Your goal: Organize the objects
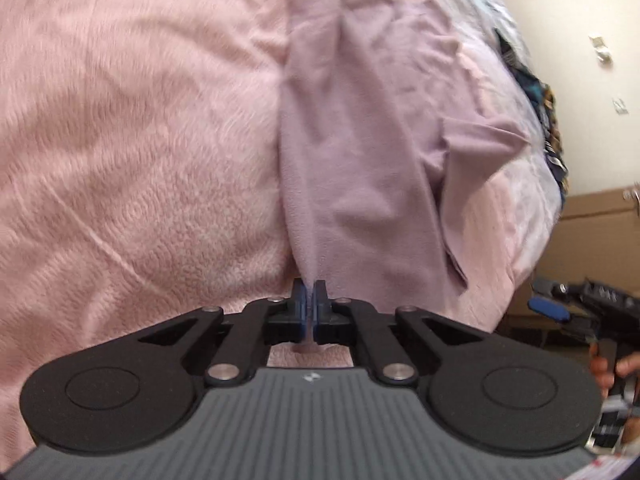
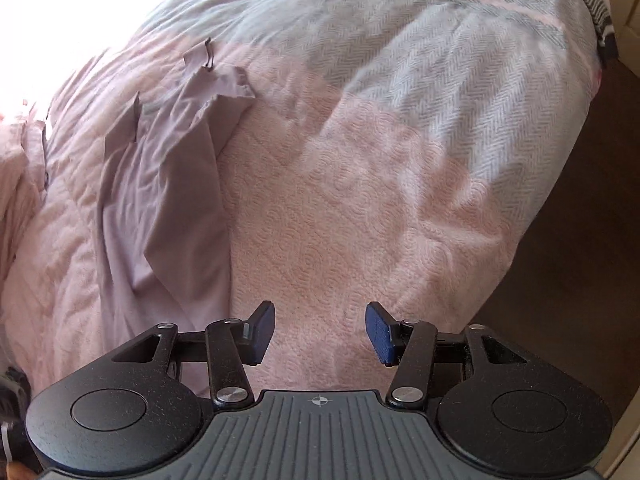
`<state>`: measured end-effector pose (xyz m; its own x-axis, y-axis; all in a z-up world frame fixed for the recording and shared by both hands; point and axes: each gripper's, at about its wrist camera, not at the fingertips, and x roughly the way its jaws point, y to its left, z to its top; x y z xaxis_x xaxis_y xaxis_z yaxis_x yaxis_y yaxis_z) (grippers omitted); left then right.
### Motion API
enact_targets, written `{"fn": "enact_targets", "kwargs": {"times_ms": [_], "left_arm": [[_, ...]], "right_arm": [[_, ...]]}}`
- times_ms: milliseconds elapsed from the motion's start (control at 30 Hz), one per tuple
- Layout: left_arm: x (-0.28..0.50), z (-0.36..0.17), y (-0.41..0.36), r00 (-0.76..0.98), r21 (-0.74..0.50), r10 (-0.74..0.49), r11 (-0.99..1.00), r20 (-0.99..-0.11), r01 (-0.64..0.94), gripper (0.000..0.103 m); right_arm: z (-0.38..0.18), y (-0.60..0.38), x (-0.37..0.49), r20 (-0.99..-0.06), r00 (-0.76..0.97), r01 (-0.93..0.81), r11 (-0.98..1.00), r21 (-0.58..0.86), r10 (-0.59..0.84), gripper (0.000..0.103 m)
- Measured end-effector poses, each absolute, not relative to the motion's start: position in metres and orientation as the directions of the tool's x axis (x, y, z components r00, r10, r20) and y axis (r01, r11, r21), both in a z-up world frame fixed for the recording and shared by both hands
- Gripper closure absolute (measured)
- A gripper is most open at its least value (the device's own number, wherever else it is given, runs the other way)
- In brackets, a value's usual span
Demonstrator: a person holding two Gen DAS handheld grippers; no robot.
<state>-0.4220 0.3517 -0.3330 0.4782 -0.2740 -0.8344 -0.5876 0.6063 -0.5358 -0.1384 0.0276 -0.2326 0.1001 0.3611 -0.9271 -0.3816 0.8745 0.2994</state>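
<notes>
A mauve garment lies stretched along a pink quilted bedspread. My left gripper is shut on the garment's near edge, with the cloth pinched between the blue pads. In the right wrist view the same garment lies crumpled at the left on the bedspread. My right gripper is open and empty, hovering over the bedspread just right of the garment. The right gripper also shows at the far right of the left wrist view.
A grey-blue herringbone blanket covers the far part of the bed. Dark patterned fabric lies at the bed's far edge. Brown floor lies to the right of the bed, with a cream wall beyond.
</notes>
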Motion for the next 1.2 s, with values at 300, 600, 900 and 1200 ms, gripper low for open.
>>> {"fn": "enact_targets", "kwargs": {"times_ms": [300, 600, 900, 1200], "left_arm": [[-0.431, -0.338, 0.379, 0.403, -0.458, -0.242, 0.635, -0.883, -0.622, 0.102], [-0.434, -0.335, 0.386, 0.401, -0.467, -0.259, 0.639, -0.879, -0.611, 0.102], [-0.441, -0.33, 0.396, 0.377, -0.431, -0.232, 0.649, -0.897, -0.626, 0.101], [-0.442, -0.336, 0.388, 0.418, -0.508, -0.297, 0.606, -0.858, -0.612, 0.088]], "right_arm": [[-0.204, 0.139, -0.131, -0.802, 0.219, -0.778, 0.595, 0.201, 0.556, 0.055], [-0.284, 0.146, -0.119, -0.893, -0.09, -0.919, 0.309, 0.246, 0.441, 0.103], [-0.301, 0.029, -0.142, -0.958, -0.068, -0.765, 0.601, 0.229, 0.279, 0.076], [-0.33, -0.062, -0.155, -0.721, -0.028, 0.137, 0.717, 0.683, 0.692, 0.062]]}}
